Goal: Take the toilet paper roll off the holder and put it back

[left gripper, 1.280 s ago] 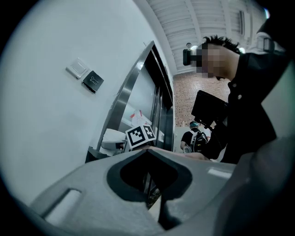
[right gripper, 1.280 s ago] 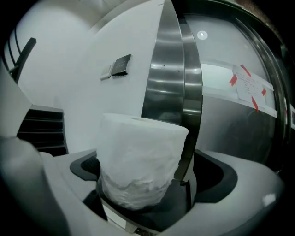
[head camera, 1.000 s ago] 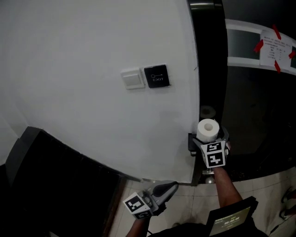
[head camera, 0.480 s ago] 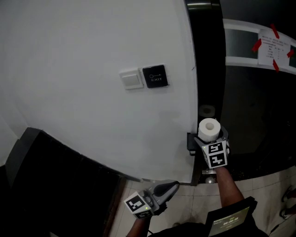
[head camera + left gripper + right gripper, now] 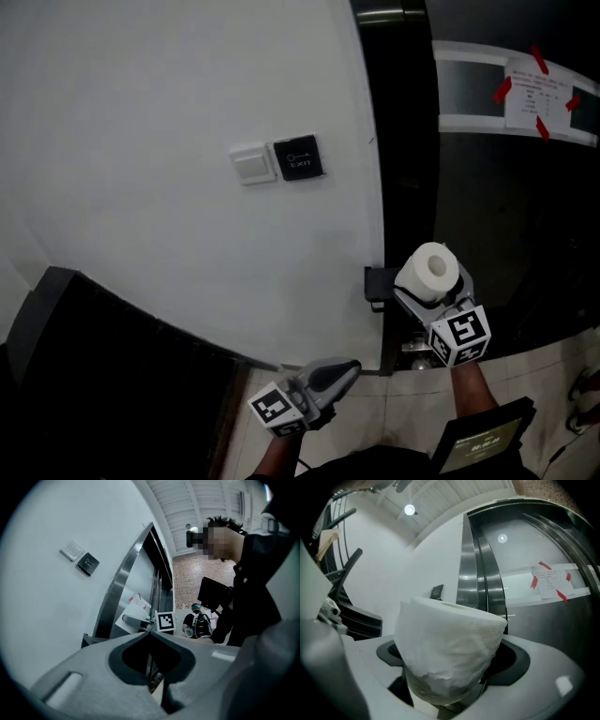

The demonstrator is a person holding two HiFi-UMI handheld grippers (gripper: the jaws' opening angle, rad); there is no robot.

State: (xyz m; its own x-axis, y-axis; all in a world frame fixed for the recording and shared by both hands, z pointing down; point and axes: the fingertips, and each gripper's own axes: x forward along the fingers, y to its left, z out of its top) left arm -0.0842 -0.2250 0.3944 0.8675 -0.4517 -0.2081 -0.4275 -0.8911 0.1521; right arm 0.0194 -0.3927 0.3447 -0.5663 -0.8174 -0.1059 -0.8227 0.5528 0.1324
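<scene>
- Grip: the right gripper (image 5: pixel 433 289) had its jaws set wide and pinching the toilet paper roll (image 5: pixel 433 265) by its flanks. The jaws had just been closing, with the roll between them.
- Roll: it stood on end between the right jaws, core opening upward. Its lower part sat in the jaw recess and its upper part rose clear above them. The paper was dented where the pads pressed.
- Holder (image 5: pixel 373 284): a dark bracket at the wall (image 5: pixel 187 141) edge, just beside the right jaws on their left and apart from the roll. Removal was judged complete, with the return outstanding.
- Left gripper (image 5: pixel 349 368): its jaws were pressed together with nothing between them. It sat low and well apart from the roll, taking no part in the step.
- Recommendation: hold the present pinch and squeeze no harder, since the soft roll deforms and the core could close up.
- Recommendation: line the core opening up with the holder's peg before approaching. The peg's direction could not be made out in any view.
- Recommendation: release only once the holder is judged to bear the roll.
</scene>
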